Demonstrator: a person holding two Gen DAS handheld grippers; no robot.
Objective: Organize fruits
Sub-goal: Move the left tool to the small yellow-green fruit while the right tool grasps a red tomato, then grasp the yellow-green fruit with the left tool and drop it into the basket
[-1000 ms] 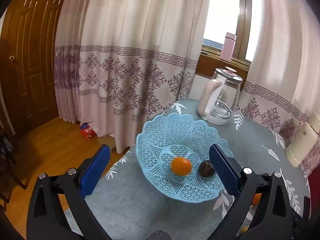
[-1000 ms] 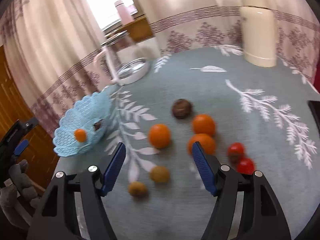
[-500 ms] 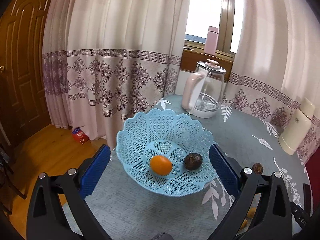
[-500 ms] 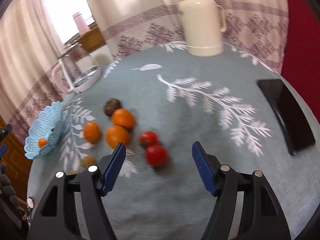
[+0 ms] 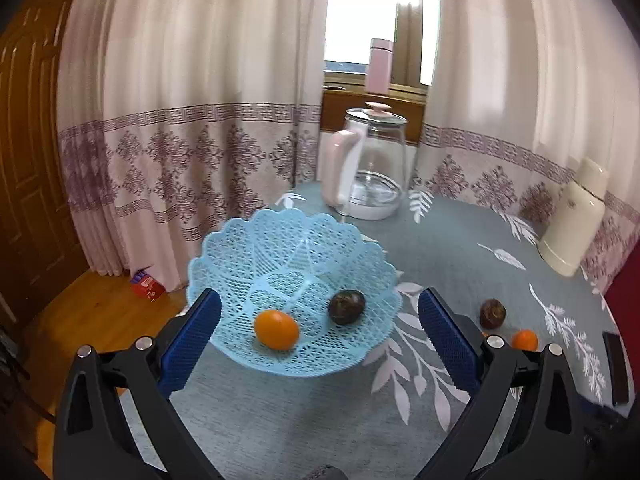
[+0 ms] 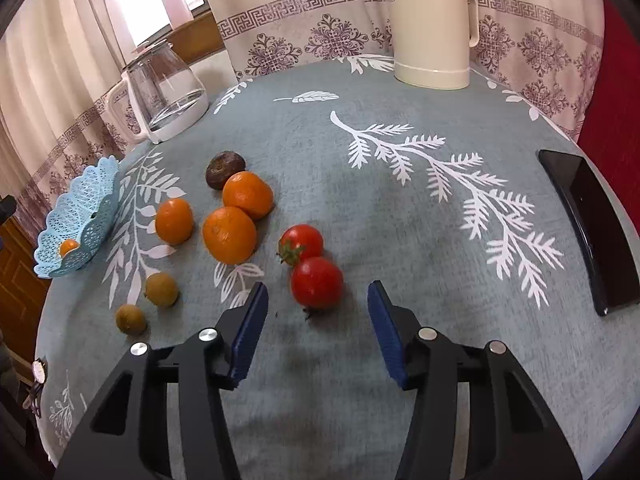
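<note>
A light blue lattice basket [image 5: 240, 248] [image 6: 86, 200] stands near the table's left edge, holding an orange [image 5: 277, 329] and a dark brown fruit [image 5: 347, 306]. My left gripper [image 5: 318, 328] hangs open in front of the basket, empty. In the right wrist view, two red tomatoes [image 6: 317, 282] [image 6: 302, 242], three oranges [image 6: 229, 234] [image 6: 248, 194] [image 6: 174, 221], a dark brown fruit [image 6: 225, 164] and two small brownish fruits [image 6: 161, 289] [image 6: 131, 319] lie on the cloth. My right gripper [image 6: 318, 304] is open, its fingers either side of the nearer tomato, just short of it.
A glass kettle with a pink handle [image 5: 366, 168] [image 6: 160, 92] stands behind the basket. A cream thermos [image 6: 432, 20] [image 5: 572, 216] sits at the far edge. A black phone [image 6: 588, 224] lies at the right edge. Curtains, a window sill and a wooden door surround the table.
The right gripper swung right and came down close to the tomatoes, which now lie right before its fingers. The left gripper's view turned right, so the basket sits more to the left.
</note>
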